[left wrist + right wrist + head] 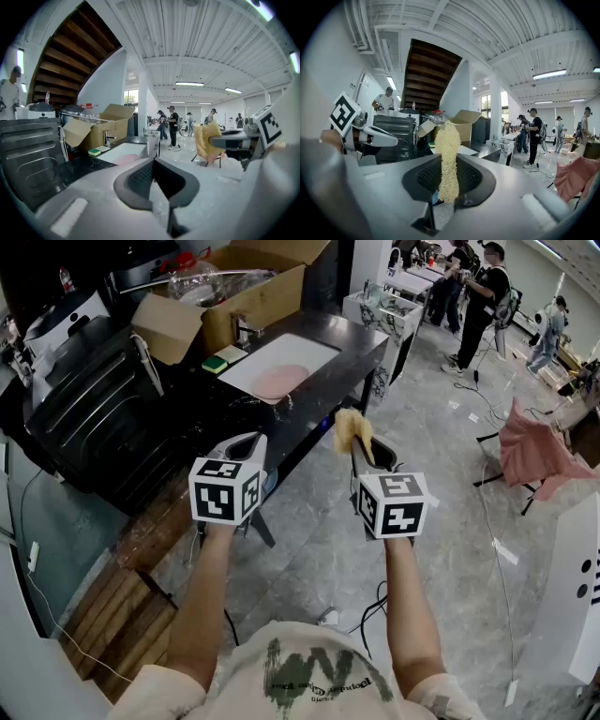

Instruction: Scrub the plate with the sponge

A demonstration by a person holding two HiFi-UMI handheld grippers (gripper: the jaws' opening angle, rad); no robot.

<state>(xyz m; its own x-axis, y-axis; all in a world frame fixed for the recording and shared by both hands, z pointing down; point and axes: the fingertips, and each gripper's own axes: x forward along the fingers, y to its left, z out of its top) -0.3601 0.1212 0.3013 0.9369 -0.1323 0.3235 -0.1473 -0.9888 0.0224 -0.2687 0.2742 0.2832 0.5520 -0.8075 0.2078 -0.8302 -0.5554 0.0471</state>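
Observation:
A pink plate [279, 381] lies in the white sink [246, 371] of a dark counter, well ahead of both grippers. My right gripper [361, 446] is shut on a pale yellow fibrous sponge [352, 430], held upright in the air over the floor. In the right gripper view the sponge [448, 154] stands up between the jaws of my right gripper [448, 180]. My left gripper [246, 444] hovers beside it, short of the counter edge. Seen in its own view, my left gripper [153, 161] has its jaws together with nothing between them, and the plate [125, 158] shows beyond them.
A green and yellow sponge [215, 363] lies left of the sink by the faucet [242, 331]. An open cardboard box [244, 287] stands behind. A black ribbed case [94, 409] sits at left. A pink cloth on a chair [539, 451] and people stand at right.

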